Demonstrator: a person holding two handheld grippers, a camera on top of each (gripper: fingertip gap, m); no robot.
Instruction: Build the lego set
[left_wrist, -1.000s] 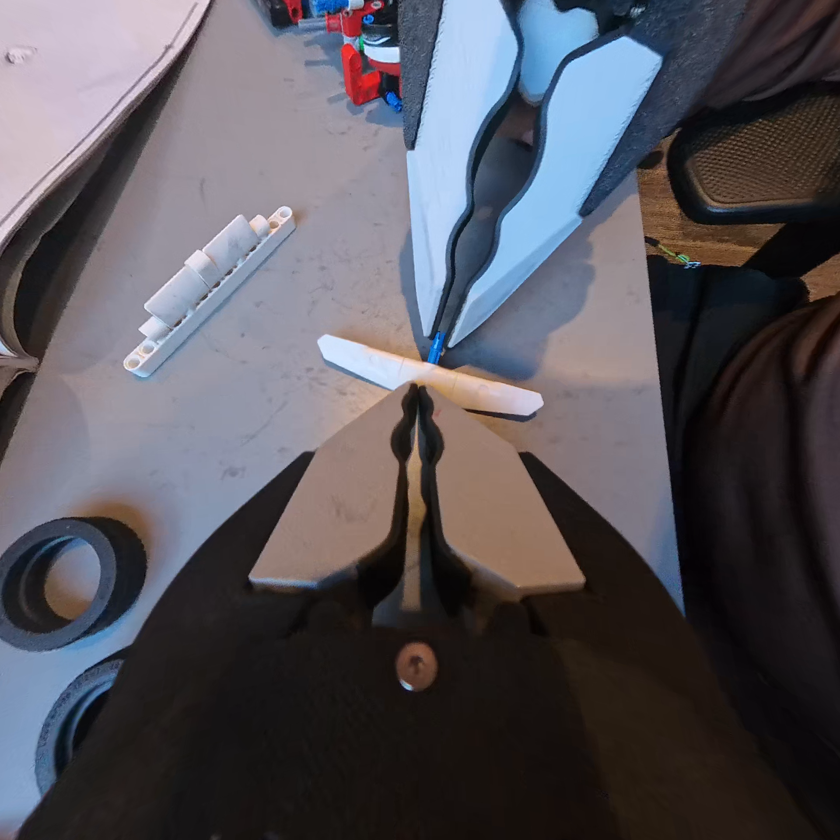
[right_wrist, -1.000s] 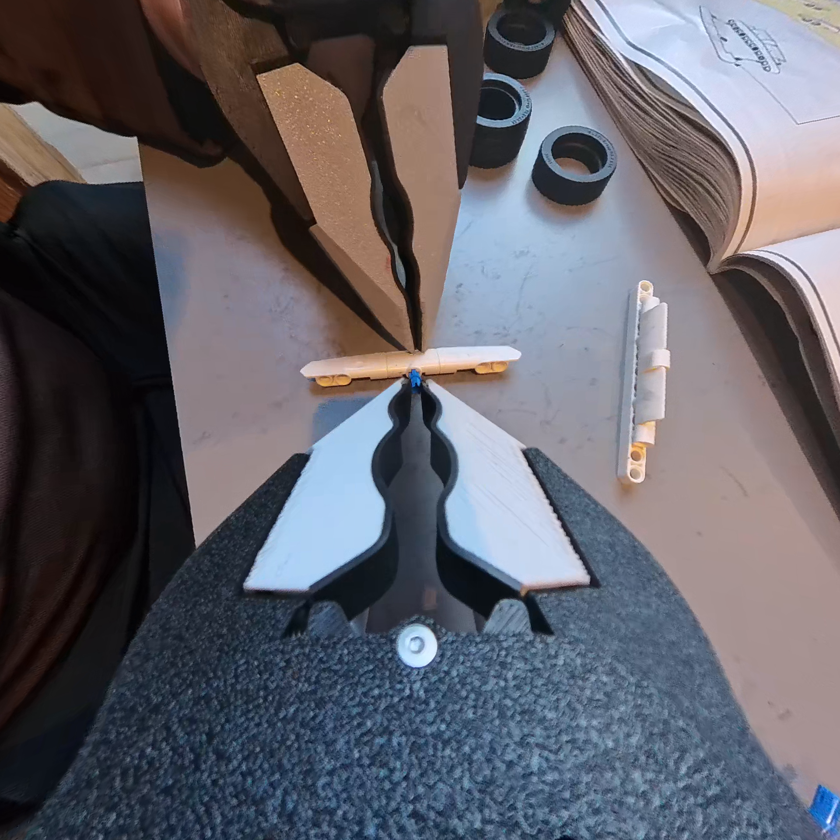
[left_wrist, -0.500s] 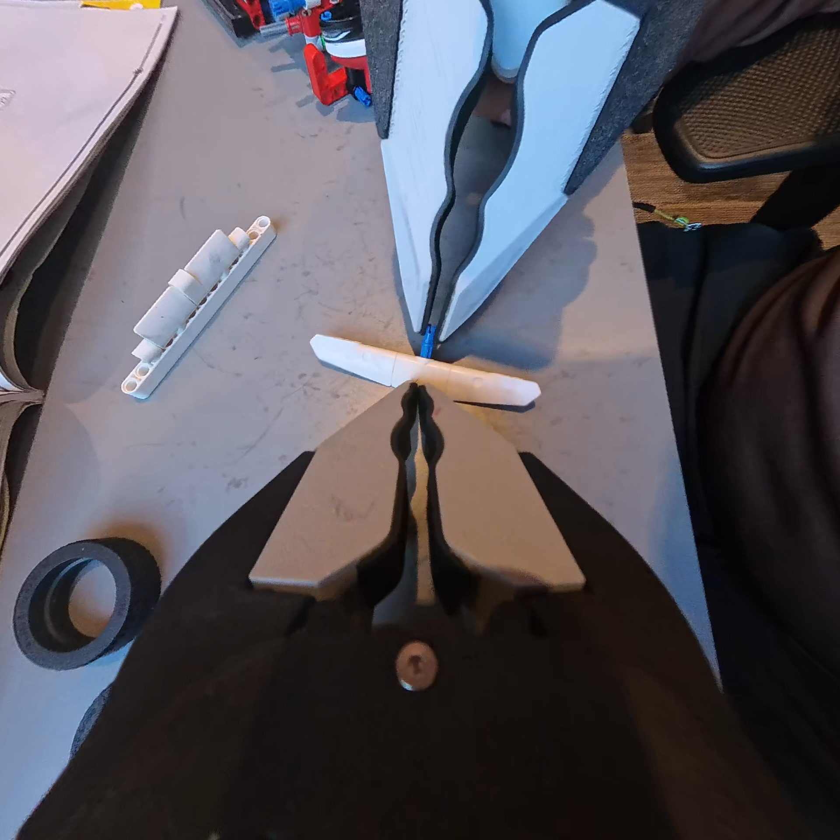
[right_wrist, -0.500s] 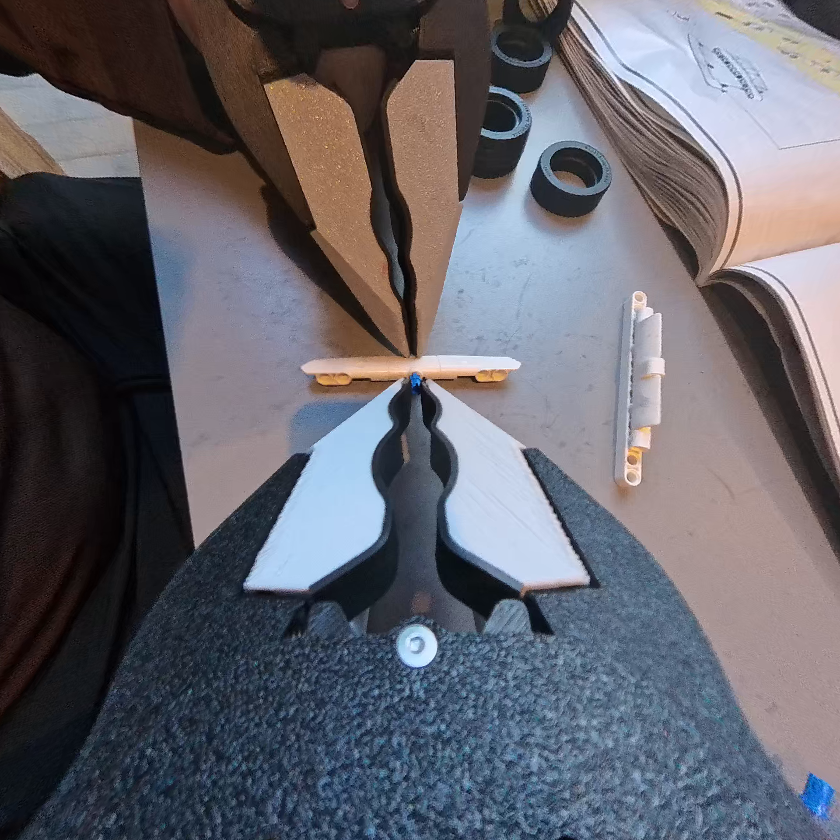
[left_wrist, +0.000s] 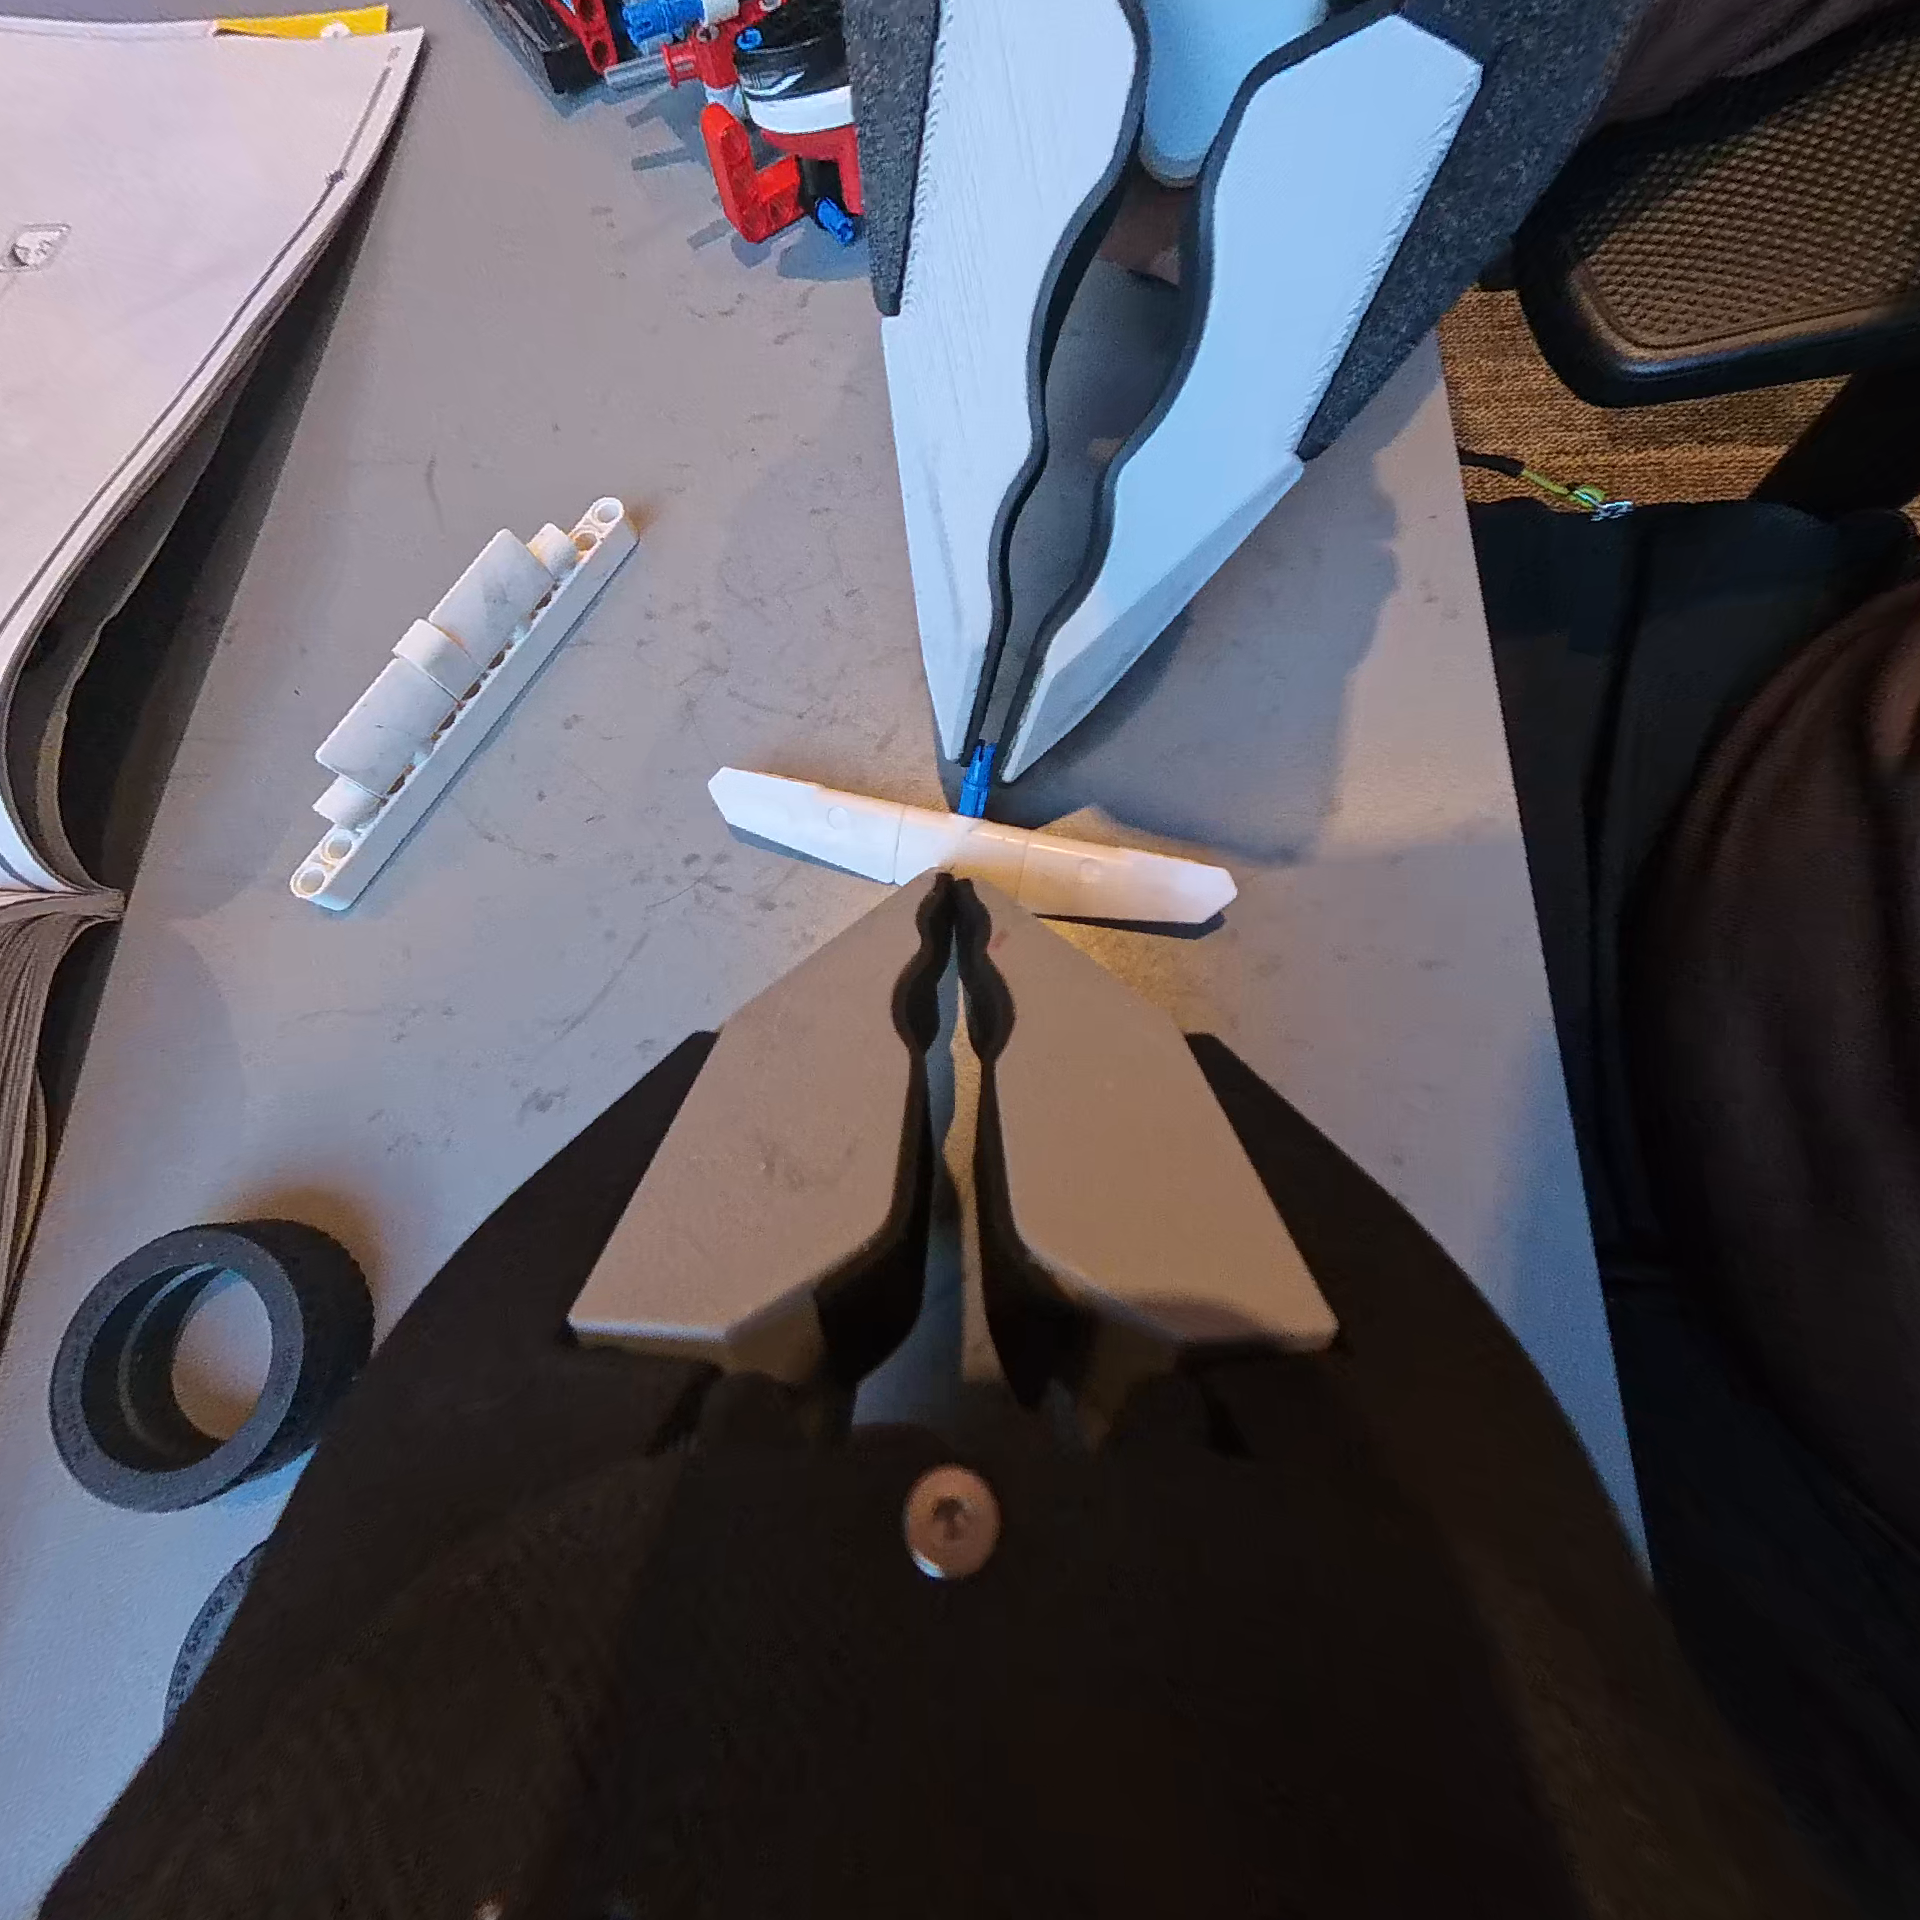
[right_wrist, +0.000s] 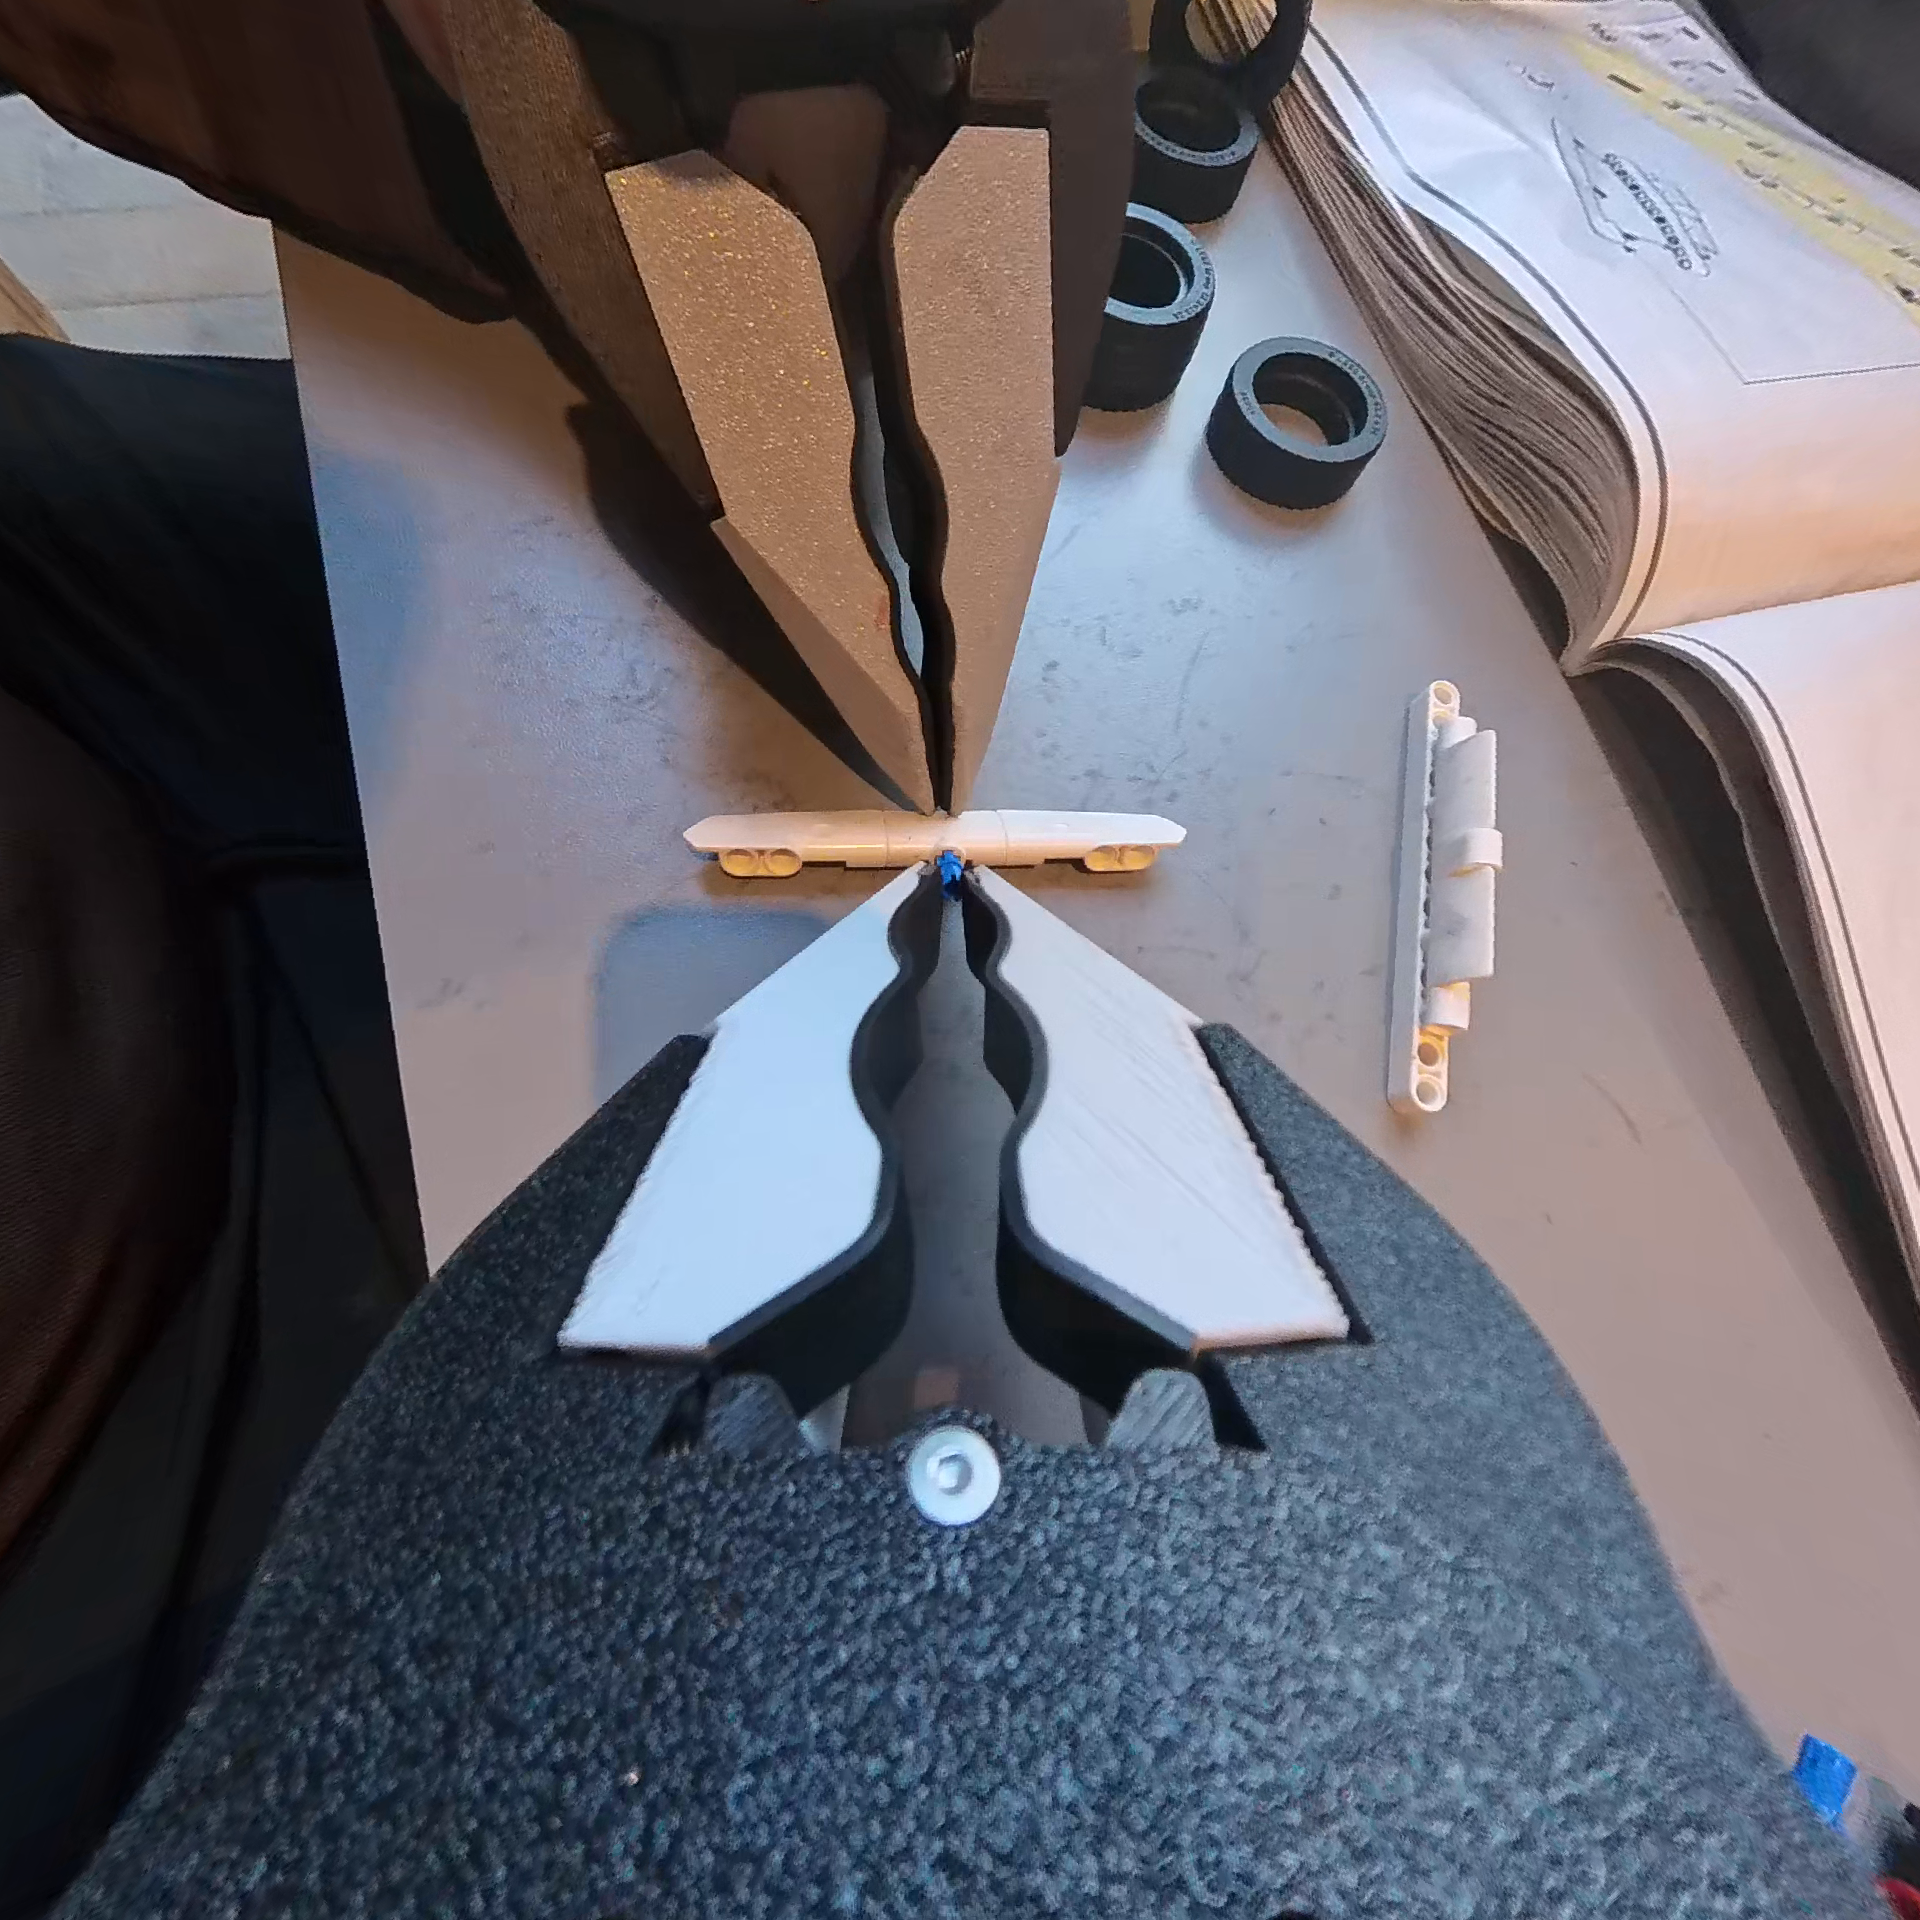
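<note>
Both pairs of jaws are pinched: the left gripper (left_wrist: 948, 883) clamps the middle of the long white lego panel (left_wrist: 831, 826), while the right gripper (right_wrist: 943, 871) holds a blue pin (right_wrist: 947, 864) against its far side. A white beam assembly (left_wrist: 468, 691) lies left, near a black tyre (left_wrist: 213, 1361).

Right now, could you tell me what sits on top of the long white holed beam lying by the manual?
Several white cylindrical sleeves lie in a row along the white beam, leaving its end holes bare. How they fasten to it is hidden underneath them.
</note>
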